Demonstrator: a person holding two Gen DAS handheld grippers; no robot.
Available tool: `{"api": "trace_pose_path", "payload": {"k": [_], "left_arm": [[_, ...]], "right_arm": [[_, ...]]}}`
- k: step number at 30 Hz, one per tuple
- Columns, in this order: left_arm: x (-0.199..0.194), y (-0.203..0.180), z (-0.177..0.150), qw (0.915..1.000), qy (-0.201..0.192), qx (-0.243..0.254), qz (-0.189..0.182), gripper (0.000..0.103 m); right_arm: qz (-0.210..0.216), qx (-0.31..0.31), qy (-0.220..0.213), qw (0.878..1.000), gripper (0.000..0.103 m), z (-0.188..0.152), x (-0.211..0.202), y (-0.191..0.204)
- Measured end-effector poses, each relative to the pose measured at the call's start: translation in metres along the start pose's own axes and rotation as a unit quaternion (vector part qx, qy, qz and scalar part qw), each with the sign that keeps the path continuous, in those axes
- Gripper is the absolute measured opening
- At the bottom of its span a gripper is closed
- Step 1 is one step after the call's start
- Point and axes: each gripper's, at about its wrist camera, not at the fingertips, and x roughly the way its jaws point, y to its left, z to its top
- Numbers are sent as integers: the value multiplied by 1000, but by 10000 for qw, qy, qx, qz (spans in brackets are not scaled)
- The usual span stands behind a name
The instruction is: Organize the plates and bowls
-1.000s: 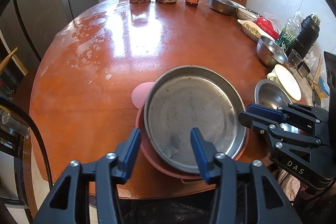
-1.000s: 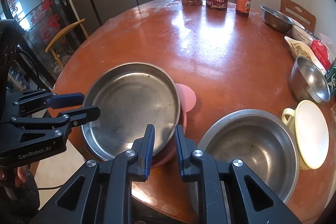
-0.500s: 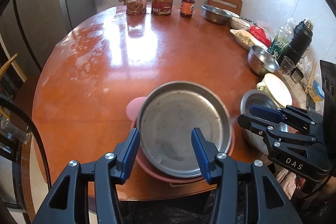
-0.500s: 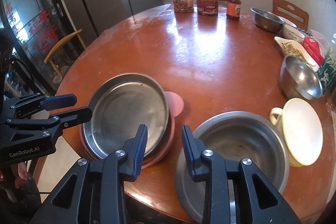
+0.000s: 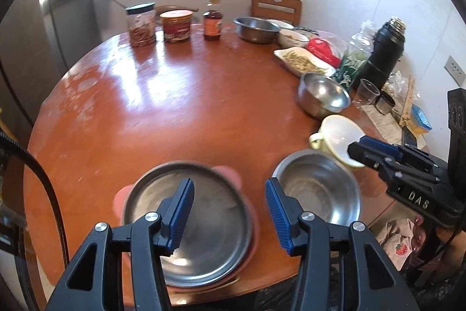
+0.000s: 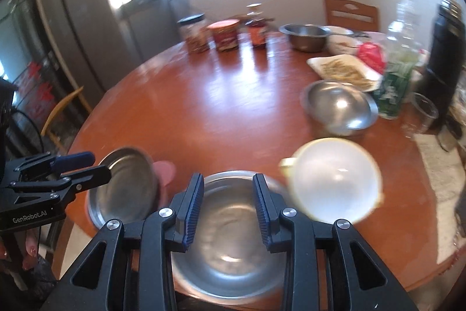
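Observation:
A flat steel plate (image 5: 209,223) rests on a pink plate (image 5: 252,242) at the near edge of the round table (image 5: 174,112). To its right stands a wide steel bowl (image 5: 317,191). My left gripper (image 5: 228,184) hovers open above the gap between plate and bowl, holding nothing. My right gripper (image 6: 227,178) hangs open over the steel bowl (image 6: 227,241) with nothing between its pads. The steel plate (image 6: 125,182) lies to its left, under the left gripper (image 6: 93,165). In the left wrist view the right gripper (image 5: 359,149) reaches in from the right.
A cream cup with a white lid (image 6: 332,182) stands right of the wide bowl, with a smaller steel bowl (image 6: 337,107) behind it. Jars (image 5: 141,25), a bottle (image 5: 212,22), another steel bowl (image 5: 256,28), food dishes (image 5: 303,61) and a black flask (image 5: 384,54) line the far and right rims.
Both grippers have drawn back and risen from the table. The right gripper's jaws have widened and it has swung right, from the plate's edge to above the wide steel bowl.

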Motion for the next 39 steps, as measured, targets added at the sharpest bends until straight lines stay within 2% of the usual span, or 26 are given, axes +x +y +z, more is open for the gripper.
{"api": "trace_pose_path", "payload": {"k": [3,6,11,16,21,28,39], "left_arm": [[8,-15,13,9999,-2,106,-56,51],[19,-33,26,9997,25,196,-164,51],[38,-68,47,9982,50,436,-407,51],[62,-100,62,9962,184,625,-586,51],[96,-117,69,9945,488,688,-628,51],[131,-121,72,9930,788,696,-531,52],[158,-125,70,9884,1150,778,-617,57]], "right_arm": [[-219,293,-124,9993,38,0,-13,-32],[-427,569,-213,9972,45,-3,-23,-60],[-668,890,-193,9936,45,-8,-26,-96],[-733,1102,-39,9912,46,-15,-18,-123],[-666,1200,182,9904,46,-21,-4,-135],[-532,1409,515,9873,51,-28,19,-144],[-420,1592,731,9836,52,-29,40,-150]]}}
